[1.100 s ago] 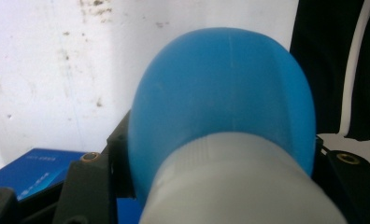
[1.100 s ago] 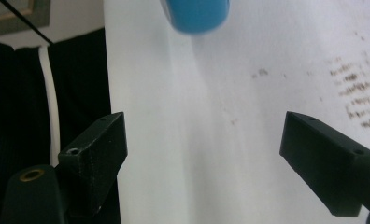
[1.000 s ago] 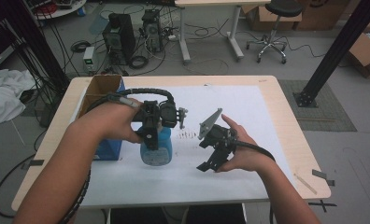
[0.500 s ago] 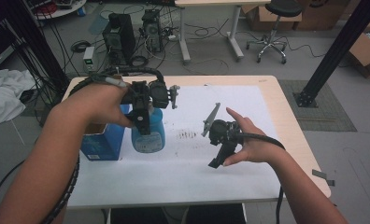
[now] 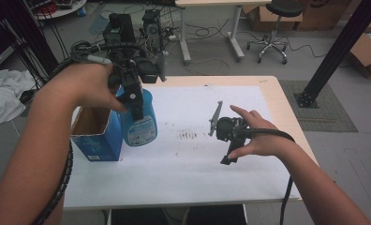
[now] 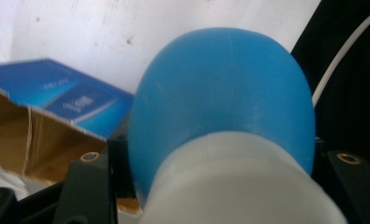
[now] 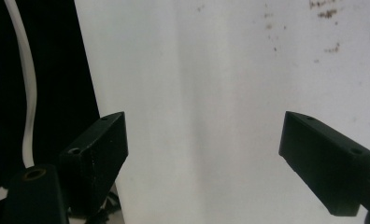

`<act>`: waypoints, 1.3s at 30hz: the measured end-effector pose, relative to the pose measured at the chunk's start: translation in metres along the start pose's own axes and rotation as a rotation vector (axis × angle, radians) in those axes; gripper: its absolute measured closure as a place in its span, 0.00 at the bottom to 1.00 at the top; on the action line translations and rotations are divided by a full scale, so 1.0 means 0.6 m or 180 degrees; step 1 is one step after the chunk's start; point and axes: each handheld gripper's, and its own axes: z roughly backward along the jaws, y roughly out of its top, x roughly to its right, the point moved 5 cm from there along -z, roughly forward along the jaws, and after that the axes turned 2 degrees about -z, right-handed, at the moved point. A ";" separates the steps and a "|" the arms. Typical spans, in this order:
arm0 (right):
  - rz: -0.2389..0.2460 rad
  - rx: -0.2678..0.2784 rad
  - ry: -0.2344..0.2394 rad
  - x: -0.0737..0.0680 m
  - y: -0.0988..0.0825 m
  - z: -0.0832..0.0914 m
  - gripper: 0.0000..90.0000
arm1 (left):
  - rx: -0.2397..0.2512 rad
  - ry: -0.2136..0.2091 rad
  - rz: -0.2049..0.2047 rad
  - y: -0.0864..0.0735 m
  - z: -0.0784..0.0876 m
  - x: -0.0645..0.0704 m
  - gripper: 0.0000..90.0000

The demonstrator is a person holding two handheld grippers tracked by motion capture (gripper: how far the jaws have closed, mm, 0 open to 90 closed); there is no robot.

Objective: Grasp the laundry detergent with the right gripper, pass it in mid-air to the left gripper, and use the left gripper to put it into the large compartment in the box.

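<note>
In the high view, the person's forearms enter from six o'clock. Nearest, at about four o'clock on the white sheet (image 5: 183, 164), the right gripper (image 5: 226, 157) sits in the right hand (image 5: 258, 138) with its jaws spread apart and nothing between them; in the right gripper view the two black jaws stand wide over bare white paper with brown specks toward one o'clock and a white cable at nine o'clock. Farther in, at about ten o'clock, the left hand (image 5: 87, 86) carries the left gripper (image 5: 134, 110), clamped on the blue bottle (image 5: 139, 124) near its top. The bottle hangs upright, just beside the open blue box (image 5: 97, 138), which lies at its nine o'clock. In the left gripper view the bottle's (image 6: 220, 93) blue shoulder and white neck bulge between the jaws, with the box (image 6: 43, 121) at nine o'clock. Beyond the table (image 5: 277, 93), at one o'clock, stands a stool (image 5: 275, 28).
</note>
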 end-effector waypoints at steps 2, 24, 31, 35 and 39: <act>0.0008 -0.0085 -0.0013 0.003 -0.005 0.003 0.17 | 0.0026 -0.0011 0.0129 -0.004 0.009 -0.003 0.43; 0.0005 -0.0366 -0.0084 0.022 -0.056 0.037 0.17 | 0.0226 -0.0018 0.2053 -0.068 0.096 -0.087 0.43; 0.0038 -0.0352 -0.0090 0.025 -0.062 0.047 0.17 | 0.0188 0.0047 0.2554 -0.101 0.112 -0.124 0.43; 0.0035 -0.0377 -0.0078 0.028 -0.065 0.045 0.17 | 0.0193 0.0005 0.2791 -0.121 0.111 -0.143 0.43; 0.0023 -0.0385 -0.0069 0.030 -0.068 0.044 0.17 | 0.0169 0.0027 0.2968 -0.140 0.105 -0.159 0.43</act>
